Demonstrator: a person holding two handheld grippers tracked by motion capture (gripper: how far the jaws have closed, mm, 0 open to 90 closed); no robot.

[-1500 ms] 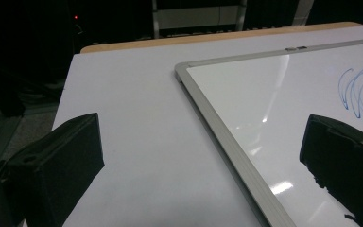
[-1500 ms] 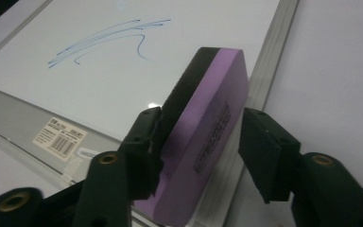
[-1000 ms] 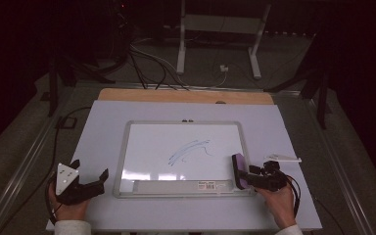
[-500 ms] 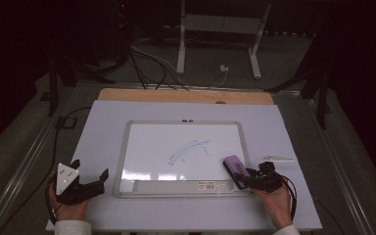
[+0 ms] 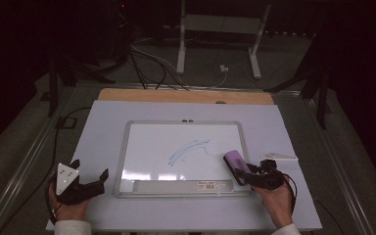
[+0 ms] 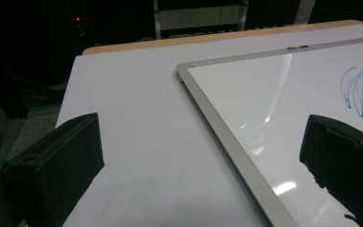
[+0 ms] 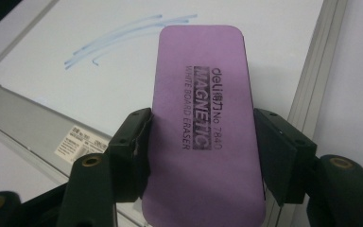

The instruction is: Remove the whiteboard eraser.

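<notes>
Eraser (image 7: 203, 118) first: a purple slab with rounded corners and a soft, matte face, printed in dark letters "deli", "MAGNETIC", "WHITE BOARD ERASER" and "7840". It sat clamped by its long sides between the black jaws of the right gripper (image 5: 247, 172), over the near right corner of the whiteboard (image 5: 176, 142); whether it touched the surface I could not tell. The person's right hand (image 5: 274, 200) gripped the tool from below.

The whiteboard lay flat on the table (image 5: 127, 112), a glossy white rectangle in a thin silvery frame with rounded corners. A few curved blue marker strokes (image 5: 190, 149) crossed its middle, just beyond the eraser. Along its near edge ran a shallow grey tray (image 5: 176, 186) with a small printed label at its right end; nothing lay in it.

The table top was smooth and pale, with a strip of bare wood (image 5: 186, 96) along the far edge. A flat white object (image 5: 278, 156) lay beside the board's right edge.

The left gripper (image 5: 89, 182) rested at the near left, off the board, jaws spread apart and empty, a grey three-cornered plate on top, held in the left hand (image 5: 68, 208).
</notes>
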